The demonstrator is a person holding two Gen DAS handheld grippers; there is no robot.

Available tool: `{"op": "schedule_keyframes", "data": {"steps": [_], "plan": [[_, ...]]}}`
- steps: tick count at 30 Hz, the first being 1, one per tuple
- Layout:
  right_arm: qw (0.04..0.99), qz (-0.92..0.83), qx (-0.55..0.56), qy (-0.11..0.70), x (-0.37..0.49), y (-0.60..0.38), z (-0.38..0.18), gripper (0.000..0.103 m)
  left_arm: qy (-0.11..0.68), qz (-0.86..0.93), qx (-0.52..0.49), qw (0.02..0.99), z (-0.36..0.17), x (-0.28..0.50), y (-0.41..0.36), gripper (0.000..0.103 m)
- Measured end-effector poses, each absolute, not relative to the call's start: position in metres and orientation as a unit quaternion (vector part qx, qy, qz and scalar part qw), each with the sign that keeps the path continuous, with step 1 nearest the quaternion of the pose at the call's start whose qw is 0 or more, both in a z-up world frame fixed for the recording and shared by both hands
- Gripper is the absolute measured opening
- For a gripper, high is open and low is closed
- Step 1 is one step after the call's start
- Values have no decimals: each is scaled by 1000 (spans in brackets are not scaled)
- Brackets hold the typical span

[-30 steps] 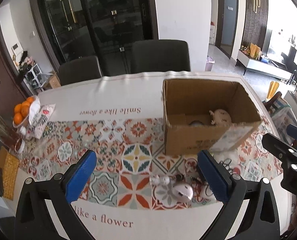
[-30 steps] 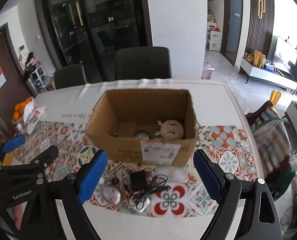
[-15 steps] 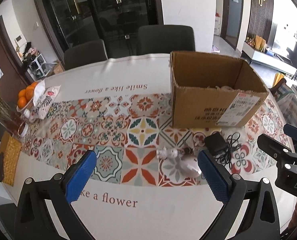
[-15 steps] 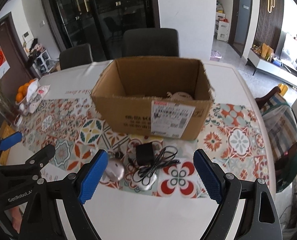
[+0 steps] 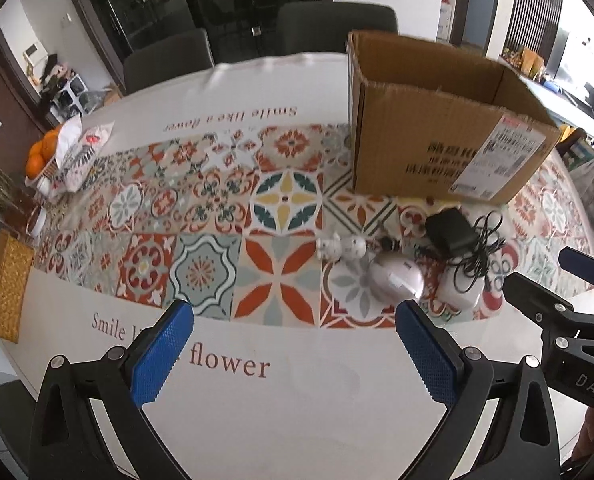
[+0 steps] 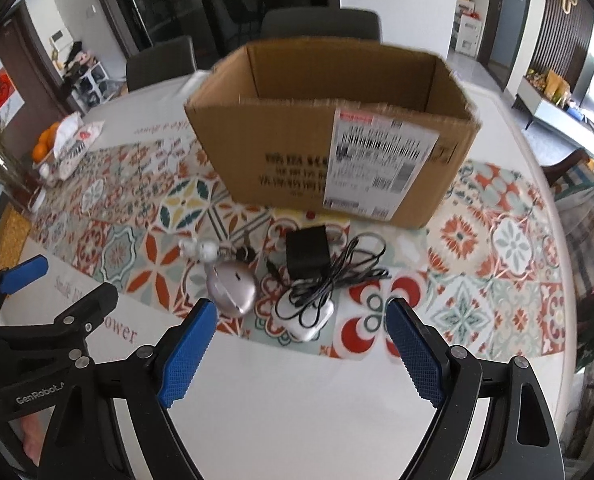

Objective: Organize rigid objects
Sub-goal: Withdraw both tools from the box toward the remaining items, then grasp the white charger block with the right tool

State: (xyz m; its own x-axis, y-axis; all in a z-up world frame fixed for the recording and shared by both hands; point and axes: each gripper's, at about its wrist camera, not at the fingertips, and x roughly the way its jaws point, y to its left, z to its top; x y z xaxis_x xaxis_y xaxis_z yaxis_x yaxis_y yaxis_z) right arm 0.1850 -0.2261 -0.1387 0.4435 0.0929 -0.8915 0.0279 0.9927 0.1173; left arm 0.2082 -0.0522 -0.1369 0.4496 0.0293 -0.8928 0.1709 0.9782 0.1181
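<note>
Both claws have dropped closer to the clutter, so the cardboard box (image 6: 329, 132) now shows only its outer wall. Just before it on the surface (image 6: 297, 400) lie a black adapter (image 6: 308, 252) with tangled cord, a pinkish oval case (image 6: 233, 288), a white case (image 6: 303, 316) and small white figurines (image 5: 341, 246). The left claw (image 5: 295, 354) and right claw (image 6: 301, 350) gape wide, empty.

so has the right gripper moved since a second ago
Yes. The right gripper has come down toward the table: the cardboard box now looms larger and its inside is hidden.
</note>
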Motion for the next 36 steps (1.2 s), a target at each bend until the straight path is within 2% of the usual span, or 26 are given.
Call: {"op": "schedule_keyframes", "data": {"steps": [23,36], "plan": [[796,21,30,604,212,-223,-222,81,590,-31,120,798,-211,228,-62,103],[794,19,8,608,233,-217,-241,76,598,-28,119,792,-222,236,-64,103]]}}
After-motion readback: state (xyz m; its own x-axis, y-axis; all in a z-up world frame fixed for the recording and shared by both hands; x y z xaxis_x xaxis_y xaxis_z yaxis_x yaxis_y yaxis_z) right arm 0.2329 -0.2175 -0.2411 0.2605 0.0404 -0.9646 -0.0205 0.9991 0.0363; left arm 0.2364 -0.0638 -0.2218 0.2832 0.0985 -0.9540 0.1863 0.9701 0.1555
